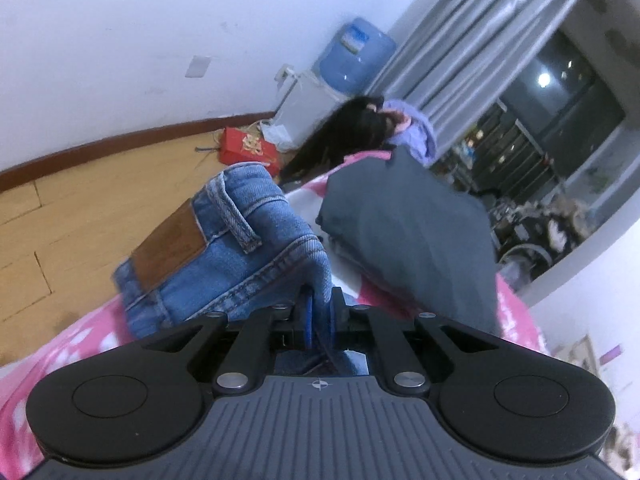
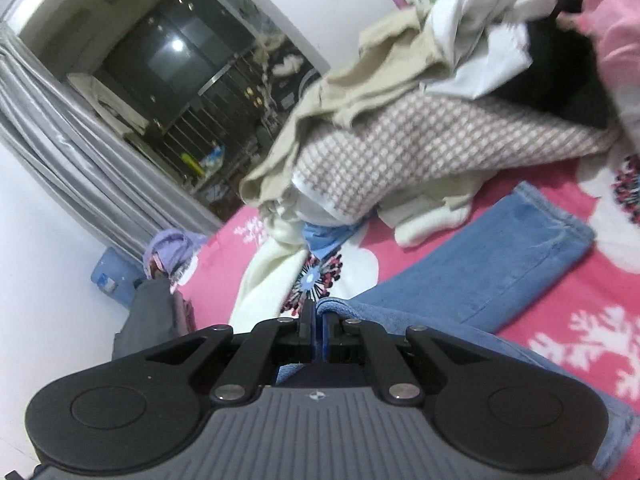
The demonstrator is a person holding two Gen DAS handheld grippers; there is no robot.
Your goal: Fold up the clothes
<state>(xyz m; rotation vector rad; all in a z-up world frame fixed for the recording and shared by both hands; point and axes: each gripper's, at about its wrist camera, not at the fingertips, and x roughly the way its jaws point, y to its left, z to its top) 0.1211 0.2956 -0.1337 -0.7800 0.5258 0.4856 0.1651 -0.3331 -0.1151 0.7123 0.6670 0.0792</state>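
A pair of blue jeans (image 1: 224, 248) with a brown leather waist patch lies on the pink flowered bedspread (image 1: 88, 344). My left gripper (image 1: 320, 312) is shut on the jeans' waist end. In the right wrist view a jeans leg (image 2: 492, 264) stretches across the bedspread (image 2: 560, 340) toward the right. My right gripper (image 2: 316, 316) is shut on the jeans' fabric edge close to the camera.
A folded dark grey garment (image 1: 412, 232) lies on the bed beside the jeans. A heap of unfolded clothes (image 2: 400, 128) sits at the far side of the bed. A person with long dark hair (image 1: 352, 132), a water dispenser (image 1: 348, 64) and a red box (image 1: 248, 148) are beyond the bed.
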